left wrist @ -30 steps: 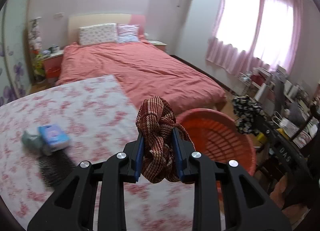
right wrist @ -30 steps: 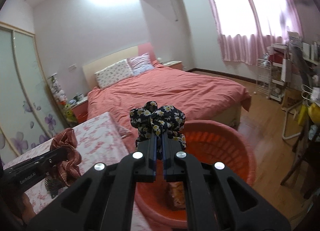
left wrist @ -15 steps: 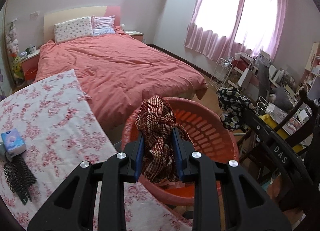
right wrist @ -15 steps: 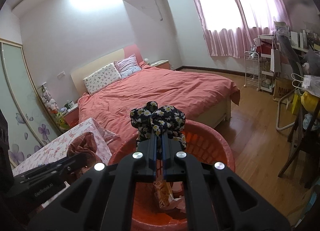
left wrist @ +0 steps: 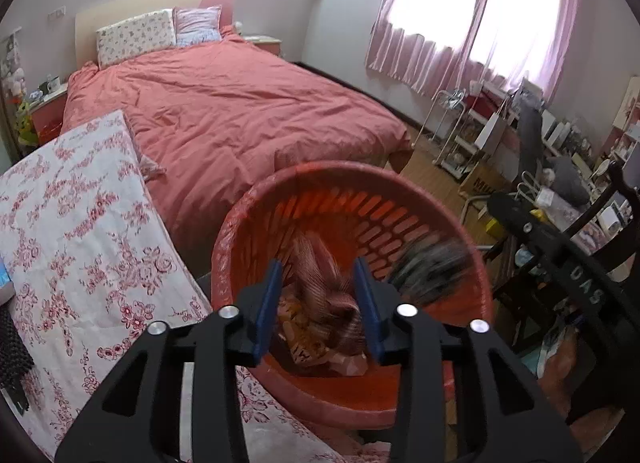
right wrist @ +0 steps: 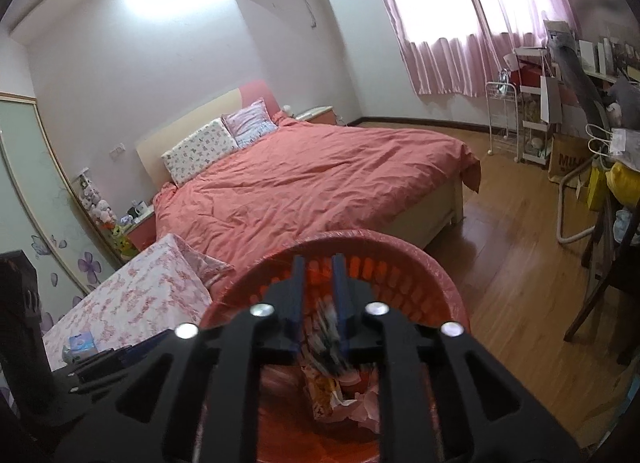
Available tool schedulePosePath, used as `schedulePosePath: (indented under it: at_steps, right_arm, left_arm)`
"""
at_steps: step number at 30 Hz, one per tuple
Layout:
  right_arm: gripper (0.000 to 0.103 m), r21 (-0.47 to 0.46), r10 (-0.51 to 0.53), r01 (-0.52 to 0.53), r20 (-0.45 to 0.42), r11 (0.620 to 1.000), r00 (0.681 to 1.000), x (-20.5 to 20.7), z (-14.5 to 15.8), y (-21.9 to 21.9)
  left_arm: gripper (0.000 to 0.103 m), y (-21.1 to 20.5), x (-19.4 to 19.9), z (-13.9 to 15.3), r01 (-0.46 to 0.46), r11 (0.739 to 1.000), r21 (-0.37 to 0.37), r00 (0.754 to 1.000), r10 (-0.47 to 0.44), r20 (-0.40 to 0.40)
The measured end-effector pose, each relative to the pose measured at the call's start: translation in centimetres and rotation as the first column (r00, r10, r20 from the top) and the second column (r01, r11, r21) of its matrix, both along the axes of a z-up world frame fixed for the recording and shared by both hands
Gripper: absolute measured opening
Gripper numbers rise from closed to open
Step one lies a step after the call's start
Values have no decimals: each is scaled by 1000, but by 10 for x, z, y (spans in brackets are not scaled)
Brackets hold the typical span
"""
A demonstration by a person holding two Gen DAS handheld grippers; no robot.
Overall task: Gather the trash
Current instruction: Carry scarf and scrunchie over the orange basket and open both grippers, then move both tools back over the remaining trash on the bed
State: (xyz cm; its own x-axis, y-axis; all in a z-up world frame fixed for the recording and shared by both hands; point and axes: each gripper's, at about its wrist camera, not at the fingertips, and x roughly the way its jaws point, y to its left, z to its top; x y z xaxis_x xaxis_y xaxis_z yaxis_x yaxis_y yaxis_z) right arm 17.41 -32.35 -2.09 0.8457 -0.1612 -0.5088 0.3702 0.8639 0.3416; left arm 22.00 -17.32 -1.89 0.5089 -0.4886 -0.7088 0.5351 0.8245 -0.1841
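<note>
Dropping both scrunchies into the basket [left wrist: 424,199]

My left fingers [left wrist: 267,305] and right fingers [right wrist: 297,295] are spread, holding nothing; I'd keep both over the middle so striped scrunchie [left wrist: 324,291] and floral scrunchie [left wrist: 430,265] land inside.

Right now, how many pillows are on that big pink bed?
2, side by side at the headboard: a floral pillow on the left and a pale striped pillow to its right. More could be hidden under the bedspread.

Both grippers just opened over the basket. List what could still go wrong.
1. The basket juts past the table edge; a knock from the left gripper could tip it to the floor.
2. The blurred floral cloth falls close to the far wall and may snag on the rim instead of settling beside the striped cloth.
</note>
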Motion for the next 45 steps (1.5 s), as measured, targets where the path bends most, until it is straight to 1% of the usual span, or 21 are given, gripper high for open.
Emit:
schedulePosePath:
  at_steps: [1,2,6,11,16,20,25,26,28,30,31,32,34,35,36,37,38,39,42,45]
  right_arm:
    - [27,0,-3,3,-5,1000,1000,0,-2,-1]
    - [28,-1,-6,6,-10,1000,1000,0,-4,-2]
    - [29,-4,-10,10,-28,1000,1000,1,-9,-5]
    - [29,-21,10,-11,-46,1000,999,3,-9,4]
    - [29,-46,54,-57,-61,997,997,9,-6,23]
    - [29,-59,99,-103,-71,993,993,13,-2,41]
    - [29,-71,173,-178,-81,981,982,21,6,70]
    - [29,-72,202,-208,-84,976,976,24,7,81]
    - [29,-72,242,-249,-91,966,966,29,9,96]
    - [29,-78,305,-314,-105,946,946,37,12,122]
    - [29,-81,330,-339,-110,937,938,40,13,133]
    - [29,-85,373,-383,-117,920,920,45,14,152]
    - [29,-89,426,-438,-129,894,895,51,15,177]
    - [29,-91,468,-481,-137,872,873,56,16,197]
    - [29,-94,491,-506,-143,857,859,59,16,209]
    - [29,-98,519,-535,-151,839,841,63,16,225]
    - [29,-101,536,-553,-156,827,830,64,16,236]
    - [29,-101,559,-578,-166,810,812,68,16,250]
    - [29,-72,613,-634,-191,770,767,79,10,282]
    - [29,-44,645,-668,-223,743,731,89,1,306]
  left_arm:
    - [47,0,0,-2,-4,1000,8,1000,4,-2]
    - [50,1,0,-3,-8,1000,14,1000,8,-2]
    - [50,11,2,-6,-43,998,39,999,43,-1]
    - [54,31,0,-2,-89,994,68,995,87,41]
    - [54,58,-2,3,-142,986,86,988,136,77]
    - [55,83,-3,4,-193,977,87,979,186,82]
    - [55,125,-6,6,-273,959,75,960,267,86]
    - [55,133,-7,8,-289,955,74,955,282,90]
    - [55,157,-9,10,-338,938,71,938,330,100]
    - [56,185,-11,11,-395,916,66,916,387,103]
    - [59,197,-12,12,-419,905,66,905,411,106]
    - [60,208,-13,12,-442,894,68,894,434,110]
    - [60,238,-14,12,-507,858,75,859,497,124]
    - [60,254,-15,11,-539,839,78,840,528,127]
    - [60,267,-16,11,-565,821,79,823,554,126]
    - [60,278,-16,10,-584,808,77,810,573,122]
    - [60,289,-17,10,-602,795,75,797,593,117]
    - [60,304,-18,9,-626,777,72,779,617,109]
    - [60,331,-22,8,-663,745,73,748,655,111]
    - [60,347,-28,7,-682,728,66,730,675,107]
